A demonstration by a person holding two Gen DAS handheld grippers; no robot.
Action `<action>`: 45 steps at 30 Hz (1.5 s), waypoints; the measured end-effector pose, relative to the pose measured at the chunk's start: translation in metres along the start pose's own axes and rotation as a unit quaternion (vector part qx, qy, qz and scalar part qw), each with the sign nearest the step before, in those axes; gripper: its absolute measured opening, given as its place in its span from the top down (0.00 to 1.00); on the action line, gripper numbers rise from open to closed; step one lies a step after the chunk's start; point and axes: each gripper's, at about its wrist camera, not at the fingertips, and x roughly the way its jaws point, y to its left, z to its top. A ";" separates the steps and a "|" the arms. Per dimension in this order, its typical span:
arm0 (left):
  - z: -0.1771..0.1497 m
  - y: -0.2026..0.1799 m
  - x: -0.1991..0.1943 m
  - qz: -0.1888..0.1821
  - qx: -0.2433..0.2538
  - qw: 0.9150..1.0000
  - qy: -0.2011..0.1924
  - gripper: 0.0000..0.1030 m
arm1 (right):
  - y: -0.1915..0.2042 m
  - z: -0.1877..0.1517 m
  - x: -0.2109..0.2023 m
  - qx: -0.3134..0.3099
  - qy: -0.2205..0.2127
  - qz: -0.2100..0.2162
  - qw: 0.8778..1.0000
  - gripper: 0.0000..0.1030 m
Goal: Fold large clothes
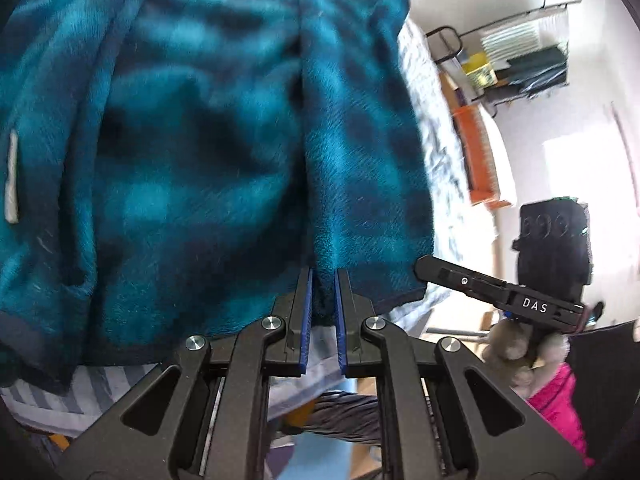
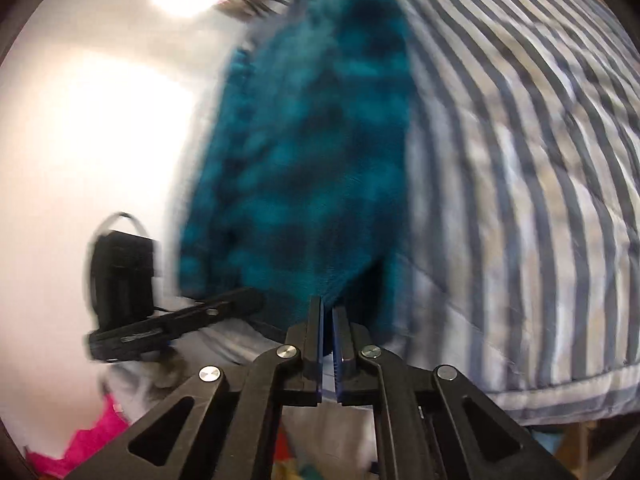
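Two grippers are both clamped on the same garment, and you hold one in each hand. Your left gripper (image 1: 323, 280) has its blue pads closed on a pinched fold at the near hem of the teal plaid fleece (image 1: 208, 128). Your right gripper (image 2: 327, 312) has its jaws nearly together on another pinch of that fleece (image 2: 304, 152), also at its near edge.

From the left wrist view the fleece spreads away from your jaws towards the far side, its long axis running near to far, with a seam rising straight up from the pinched fold. Its dark bound hem lies closest to you, running left to right. A small white label (image 1: 13, 176) sits at the fleece's far left edge.

The fleece rests on a striped grey and white bedcover (image 2: 532, 184), which fills the right of the right wrist view. That view is blurred, so the fleece's outline there is soft.

In the left view you see your right gripper's body (image 1: 500, 292) to the right, just off the fleece's right corner. Something pink (image 1: 560, 404) lies below it, near you.
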 end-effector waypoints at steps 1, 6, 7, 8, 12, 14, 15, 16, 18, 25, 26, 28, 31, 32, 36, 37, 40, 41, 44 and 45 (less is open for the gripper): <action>-0.002 -0.001 0.003 0.007 0.006 1.000 -0.001 0.92 | 0.000 -0.002 0.005 -0.009 0.006 -0.019 1.000 0.99; -0.007 -0.017 -0.005 0.041 0.051 0.998 -0.015 0.92 | 0.016 -0.003 0.007 -0.062 0.013 -0.059 0.996 0.96; -0.009 -0.019 -0.010 0.046 0.060 0.997 -0.018 0.92 | 0.022 -0.004 0.000 -0.078 0.010 -0.057 0.995 0.94; -0.012 -0.022 -0.018 0.054 0.070 0.996 -0.023 0.92 | 0.030 -0.003 -0.009 -0.096 0.003 -0.056 0.994 0.93; -0.022 -0.035 -0.056 0.051 0.091 0.992 -0.072 0.92 | 0.060 0.003 -0.050 -0.159 -0.064 -0.056 0.984 0.74; -0.022 -0.048 -0.069 0.043 0.103 0.989 -0.098 0.92 | 0.067 0.015 -0.064 -0.176 -0.095 -0.066 0.978 0.74; -0.021 -0.055 -0.070 0.044 0.111 0.987 -0.105 0.92 | 0.069 0.024 -0.069 -0.183 -0.114 -0.076 0.973 0.74; -0.017 -0.065 -0.068 0.049 0.127 0.985 -0.111 0.92 | 0.068 0.031 -0.073 -0.186 -0.130 -0.085 0.970 0.74; -0.009 -0.078 -0.055 0.065 0.150 0.981 -0.107 0.92 | 0.066 0.057 -0.074 -0.183 -0.162 -0.098 0.965 0.74; -0.003 -0.072 0.001 0.093 0.172 0.979 -0.059 0.92 | 0.074 0.152 -0.028 -0.208 -0.162 -0.124 0.957 0.79; -0.003 -0.070 0.008 0.099 0.172 0.978 -0.056 0.92 | 0.073 0.162 -0.021 -0.211 -0.161 -0.132 0.955 0.79; -0.005 -0.063 0.013 0.098 0.170 0.979 -0.055 0.92 | 0.068 0.187 -0.007 -0.207 -0.166 -0.145 0.953 0.79; -0.008 -0.058 0.013 0.091 0.167 0.980 -0.061 0.92 | 0.052 0.218 0.010 -0.185 -0.174 -0.156 0.955 0.79; -0.010 -0.058 0.014 0.092 0.172 0.979 -0.065 0.92 | 0.047 0.225 0.015 -0.178 -0.176 -0.158 0.955 0.79; -0.024 -0.064 0.015 0.107 0.202 0.970 -0.083 0.92 | 0.022 0.254 0.052 -0.142 -0.147 -0.176 0.963 0.79; -0.026 -0.065 0.015 0.108 0.205 0.969 -0.086 0.92 | 0.016 0.256 0.060 -0.136 -0.135 -0.180 0.965 0.82; -0.031 -0.065 0.011 0.106 0.209 0.968 -0.093 0.92 | 0.015 0.254 0.060 -0.133 -0.144 -0.169 0.966 0.82; -0.032 -0.065 0.010 0.106 0.206 0.968 -0.094 0.92 | 0.016 0.253 0.056 -0.129 -0.142 -0.161 0.968 0.81; -0.036 -0.064 0.001 0.101 0.191 0.972 -0.098 0.92 | 0.021 0.240 0.026 -0.120 -0.151 -0.124 0.973 0.76; -0.038 -0.065 -0.004 0.094 0.182 0.973 -0.104 0.92 | 0.023 0.234 0.013 -0.123 -0.158 -0.113 0.973 0.73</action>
